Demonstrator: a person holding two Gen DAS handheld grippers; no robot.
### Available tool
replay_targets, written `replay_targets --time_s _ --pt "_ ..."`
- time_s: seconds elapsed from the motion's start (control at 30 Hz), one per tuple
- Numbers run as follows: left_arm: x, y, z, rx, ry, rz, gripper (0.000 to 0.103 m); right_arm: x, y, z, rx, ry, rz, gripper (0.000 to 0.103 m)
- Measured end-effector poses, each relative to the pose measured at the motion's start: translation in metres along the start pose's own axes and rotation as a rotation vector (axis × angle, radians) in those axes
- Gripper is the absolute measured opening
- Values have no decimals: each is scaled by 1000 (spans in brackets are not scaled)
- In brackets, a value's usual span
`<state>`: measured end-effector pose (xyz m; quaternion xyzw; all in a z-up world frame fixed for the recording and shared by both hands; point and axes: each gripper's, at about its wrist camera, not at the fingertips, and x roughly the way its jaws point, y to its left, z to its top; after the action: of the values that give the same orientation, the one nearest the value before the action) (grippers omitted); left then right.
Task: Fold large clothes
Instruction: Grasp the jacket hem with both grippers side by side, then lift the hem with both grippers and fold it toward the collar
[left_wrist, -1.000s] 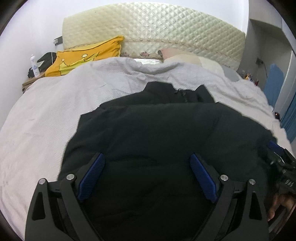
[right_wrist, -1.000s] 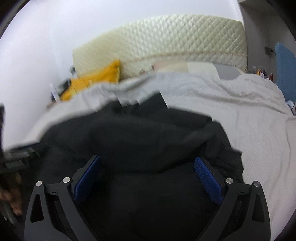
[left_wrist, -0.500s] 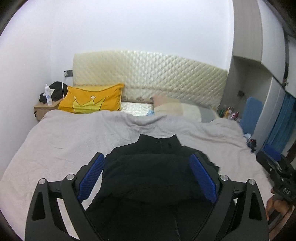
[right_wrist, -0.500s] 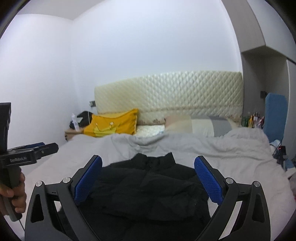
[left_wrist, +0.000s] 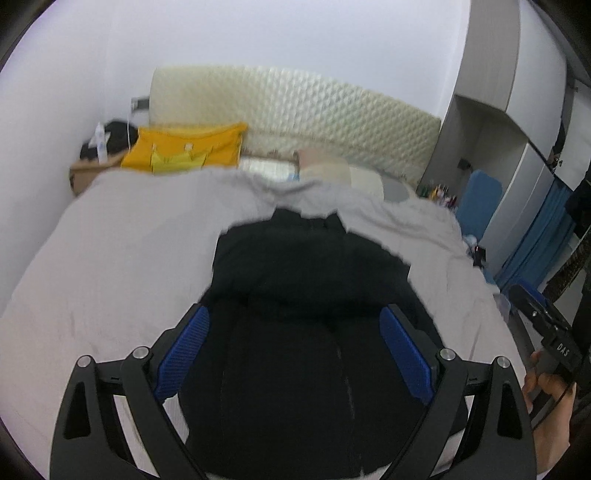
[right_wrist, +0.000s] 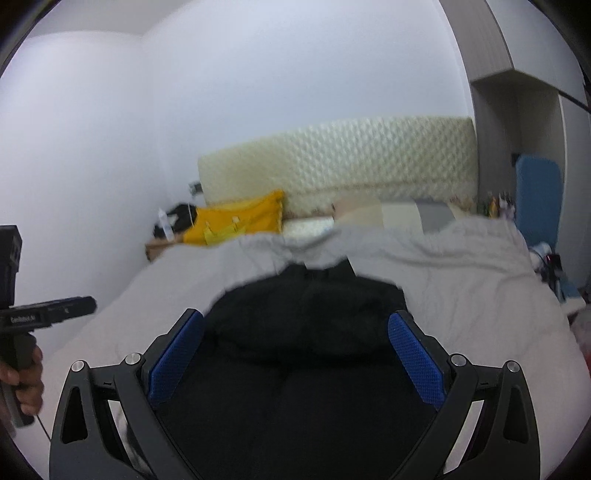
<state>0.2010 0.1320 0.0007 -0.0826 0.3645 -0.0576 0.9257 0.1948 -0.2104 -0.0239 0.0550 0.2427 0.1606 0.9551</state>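
A large black garment (left_wrist: 310, 332) lies folded in on itself on the grey bed cover (left_wrist: 122, 258), its collar pointing toward the headboard. It also shows in the right wrist view (right_wrist: 306, 354). My left gripper (left_wrist: 295, 350) is open and empty, held above the near part of the garment. My right gripper (right_wrist: 295, 354) is open and empty, also above the near part. The right gripper's body shows at the right edge of the left wrist view (left_wrist: 546, 332). The left gripper's body shows at the left edge of the right wrist view (right_wrist: 44, 314).
A quilted cream headboard (left_wrist: 303, 110) stands at the far end with a yellow crown pillow (left_wrist: 184, 147) and pale pillows (left_wrist: 332, 170). A bedside table with a bottle (left_wrist: 99, 140) is at the far left. A blue chair (left_wrist: 480, 199) and a wardrobe are on the right.
Both grippers rose off the garment and pulled back half a second ago, then tipped forward and down toward it again. Both stayed open and empty.
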Motion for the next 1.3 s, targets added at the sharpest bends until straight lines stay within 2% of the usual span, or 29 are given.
replay_targets --time_s 0.23,0.4,0.5,0.6,0.77,0.93,1.07,1.13,1.23,1.3 --pt "36 41 -49 -69 165 -15 94 20 -48 -62 78 241 40 101" --pt "75 87 -79 -203 303 -4 94 36 -99 -104 151 375 16 100" --pt "96 109 -93 -245 351 17 94 42 -125 -121 196 420 6 99" --pt "112 125 -106 -321 408 2 94 45 -147 -133 256 443 1 96" --pt "142 138 -131 -402 529 5 94 46 -191 -154 467 478 16 94" --pt "165 141 -148 -466 634 -49 94 49 -224 -184 649 542 9 92" --pt "175 139 -152 -508 648 -87 94 64 -231 -206 707 630 24 85" --pt "182 139 -157 -543 667 -117 94 70 -227 -212 721 651 69 75" --pt "191 137 -163 -591 693 -151 94 77 -214 -214 703 673 133 74" --pt "195 132 -165 -593 700 -156 94 82 -210 -214 687 687 146 74"
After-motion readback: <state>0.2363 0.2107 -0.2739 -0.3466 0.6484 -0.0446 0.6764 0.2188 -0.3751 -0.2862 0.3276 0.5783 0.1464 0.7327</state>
